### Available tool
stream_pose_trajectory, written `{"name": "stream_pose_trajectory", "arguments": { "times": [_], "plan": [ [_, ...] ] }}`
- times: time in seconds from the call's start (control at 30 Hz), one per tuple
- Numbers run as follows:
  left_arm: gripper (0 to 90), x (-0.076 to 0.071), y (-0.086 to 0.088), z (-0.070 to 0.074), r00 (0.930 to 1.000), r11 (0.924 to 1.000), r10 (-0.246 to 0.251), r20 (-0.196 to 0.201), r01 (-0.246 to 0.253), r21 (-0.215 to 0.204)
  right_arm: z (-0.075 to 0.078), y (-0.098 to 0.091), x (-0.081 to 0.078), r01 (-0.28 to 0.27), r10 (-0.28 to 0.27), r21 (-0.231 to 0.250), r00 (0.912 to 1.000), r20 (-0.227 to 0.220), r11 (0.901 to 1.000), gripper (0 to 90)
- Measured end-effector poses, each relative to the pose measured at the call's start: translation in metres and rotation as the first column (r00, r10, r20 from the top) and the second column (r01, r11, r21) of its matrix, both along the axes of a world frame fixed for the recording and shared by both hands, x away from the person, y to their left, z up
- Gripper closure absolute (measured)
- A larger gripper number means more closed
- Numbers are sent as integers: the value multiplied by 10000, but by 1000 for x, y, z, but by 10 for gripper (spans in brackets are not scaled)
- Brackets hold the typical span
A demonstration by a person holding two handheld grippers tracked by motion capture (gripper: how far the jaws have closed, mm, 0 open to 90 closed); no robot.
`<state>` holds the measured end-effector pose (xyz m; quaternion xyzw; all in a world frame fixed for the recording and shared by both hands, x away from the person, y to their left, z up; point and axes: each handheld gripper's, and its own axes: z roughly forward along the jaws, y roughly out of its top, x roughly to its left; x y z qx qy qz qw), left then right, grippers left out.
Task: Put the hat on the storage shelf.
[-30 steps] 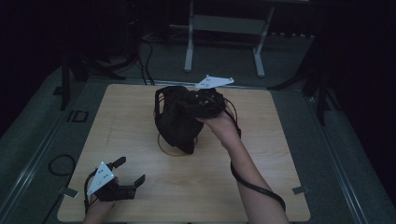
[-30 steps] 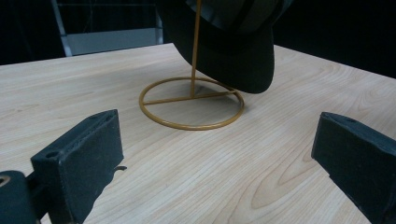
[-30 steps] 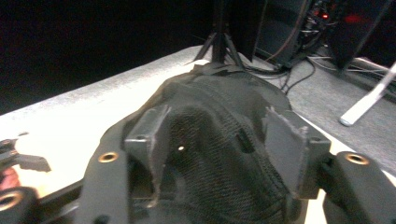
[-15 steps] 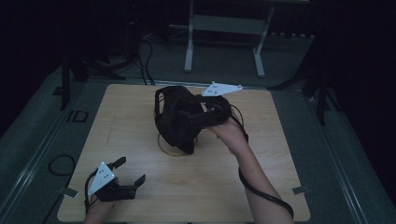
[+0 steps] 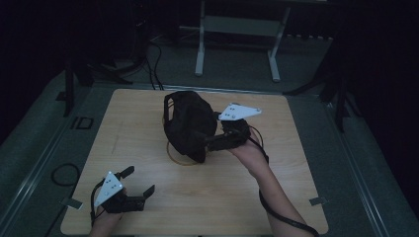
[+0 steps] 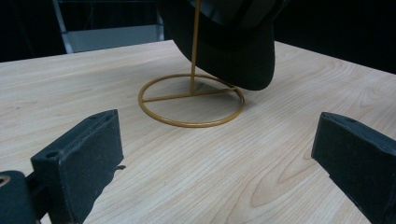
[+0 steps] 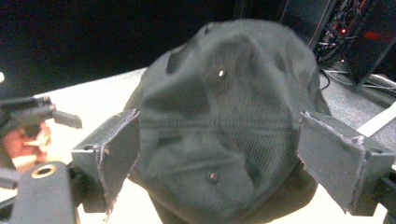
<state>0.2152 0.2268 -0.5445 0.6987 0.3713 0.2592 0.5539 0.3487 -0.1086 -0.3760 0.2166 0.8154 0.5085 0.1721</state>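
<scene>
A black cap [image 5: 188,123] sits on a gold wire stand [image 5: 179,159] near the middle of a pale wooden counter [image 5: 296,173], as a person's right gripper [image 5: 225,140] closes in on it from the right side. Seen along the right gripper [image 7: 217,179], the jaws stand spread to either side of the cap's [image 7: 224,121] crown, one pad at each flank, with no clear sign that either one presses into the fabric. From above, the gripper's black body lies right up against the cap's lower edge; whether it touches the cloth cannot be told in the dim light.

The left gripper [image 5: 133,190] waits well apart, at the near left corner of the counter, its jaws also spread and holding nothing. Its own camera looks across bare wood toward the stand's ring base [image 6: 191,100] and thin upright rod, with the cap's [image 6: 233,51] brim hanging low over the far side of the ring.

Judged from this, the work is at an early stage: the cap still rests on its stand, the approach looks done, and the grasp itself is not yet made. What remains appears to be closing the right jaws on the crown and lifting the cap clear of the rod, with the light stand liable to tip or drag along if the cap snags.
</scene>
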Motion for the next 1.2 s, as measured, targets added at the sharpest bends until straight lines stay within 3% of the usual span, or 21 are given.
{"name": "stream_pose_trajectory", "arguments": {
  "times": [0.47,0.9,1.0,1.2],
  "plan": [
    [23,-1,-1,-1,9998,9998,-191,-108,192,99,-32,-10,-14,-289,286,-309,9995,-107,9991,141],
    [23,-2,-1,-1,9997,9996,-229,-96,231,168,-65,-17,-24,-407,377,-471,9973,-626,9981,141],
    [24,-1,-1,-1,9997,9995,-223,-84,225,199,-73,-21,-27,-401,374,-330,9962,-792,9986,142],
    [23,-1,-2,-2,9995,9992,-297,-124,300,250,-91,-24,-33,-475,413,-718,9955,-858,9963,142]
  ]
}}
